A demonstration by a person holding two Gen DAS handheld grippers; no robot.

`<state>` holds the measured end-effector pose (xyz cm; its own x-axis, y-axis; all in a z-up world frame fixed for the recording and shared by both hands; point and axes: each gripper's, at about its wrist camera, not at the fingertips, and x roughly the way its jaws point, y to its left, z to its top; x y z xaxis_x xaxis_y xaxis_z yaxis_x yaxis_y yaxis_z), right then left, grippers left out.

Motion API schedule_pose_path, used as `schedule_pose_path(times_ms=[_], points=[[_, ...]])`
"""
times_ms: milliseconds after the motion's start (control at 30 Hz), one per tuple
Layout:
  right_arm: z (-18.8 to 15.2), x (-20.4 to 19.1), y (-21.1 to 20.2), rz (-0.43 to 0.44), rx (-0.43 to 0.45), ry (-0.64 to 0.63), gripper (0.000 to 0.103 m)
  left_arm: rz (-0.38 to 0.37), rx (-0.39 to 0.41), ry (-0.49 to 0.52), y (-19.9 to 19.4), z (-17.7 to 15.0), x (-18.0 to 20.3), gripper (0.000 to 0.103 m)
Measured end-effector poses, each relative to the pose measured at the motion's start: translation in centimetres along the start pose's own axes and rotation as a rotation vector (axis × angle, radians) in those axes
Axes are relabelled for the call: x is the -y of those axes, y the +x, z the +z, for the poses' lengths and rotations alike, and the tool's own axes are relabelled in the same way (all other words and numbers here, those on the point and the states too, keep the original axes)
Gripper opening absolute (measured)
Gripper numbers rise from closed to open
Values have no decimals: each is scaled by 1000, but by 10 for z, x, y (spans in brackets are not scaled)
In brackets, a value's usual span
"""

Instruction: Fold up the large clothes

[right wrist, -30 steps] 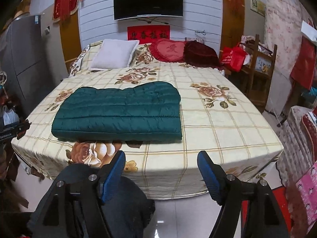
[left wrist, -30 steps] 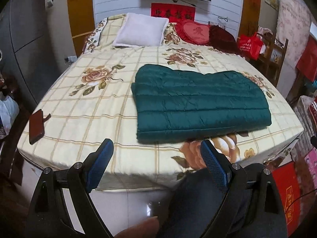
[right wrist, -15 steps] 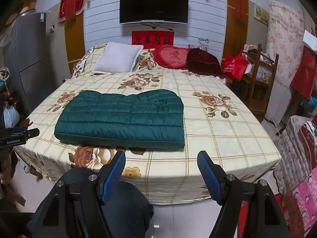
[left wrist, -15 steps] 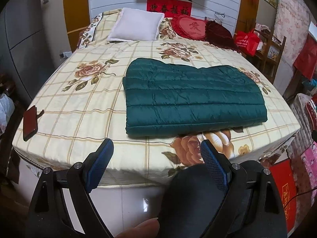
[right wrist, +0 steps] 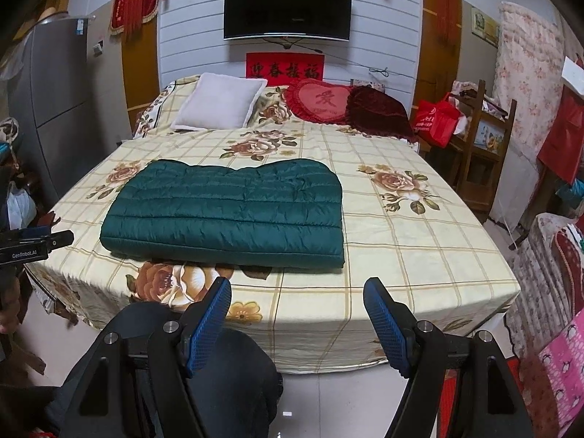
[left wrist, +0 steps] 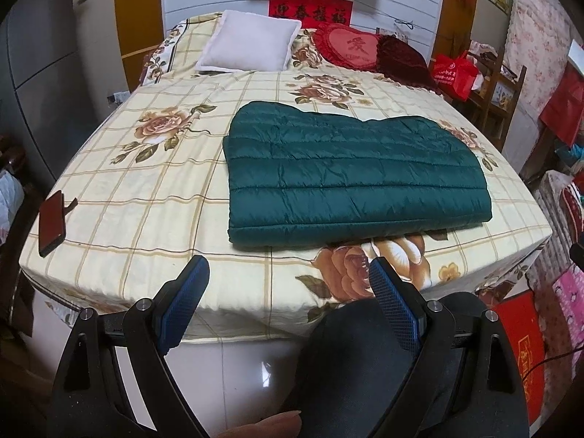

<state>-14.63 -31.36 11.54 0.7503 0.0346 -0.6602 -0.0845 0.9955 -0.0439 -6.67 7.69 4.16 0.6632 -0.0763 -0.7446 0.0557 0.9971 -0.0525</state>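
1. Bed [left wrist: 146,197]: bare floral sheet surrounds the garment on all sides.
2. Folded green down jacket [left wrist: 350,179] lies near the bed's foot edge.
3. Left gripper [left wrist: 288,303] and right gripper [right wrist: 297,314]: both wide apart, empty, off the foot edge.

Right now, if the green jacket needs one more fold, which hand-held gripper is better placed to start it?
Probably the left hand-held gripper: open, it hangs off the bed's foot edge facing the jacket's near hem. The right hand-held gripper, also open, points past the jacket's right end at bare bedsheet.
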Motion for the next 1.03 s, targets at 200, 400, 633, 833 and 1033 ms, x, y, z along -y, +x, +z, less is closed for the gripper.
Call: schedule_pose_path(times_ms=[200,400,633,833,1033], points=[[-1,-2,3,9,-3,-1,72,0,-5,3,4,-2,1,89],[-2,-2,4,12,-6,5,72,-2,-10,2,6,-3,2,89],[-2,-3,4,12,-8,9,73,-8,-14,2,7,-4,3,89],[-3,-4,6,18,-7,9,73,-17,-14,2,7,-5,4,89],[-3,-4,6,19,-6,10,72,-26,8,12,4,-7,6,89]])
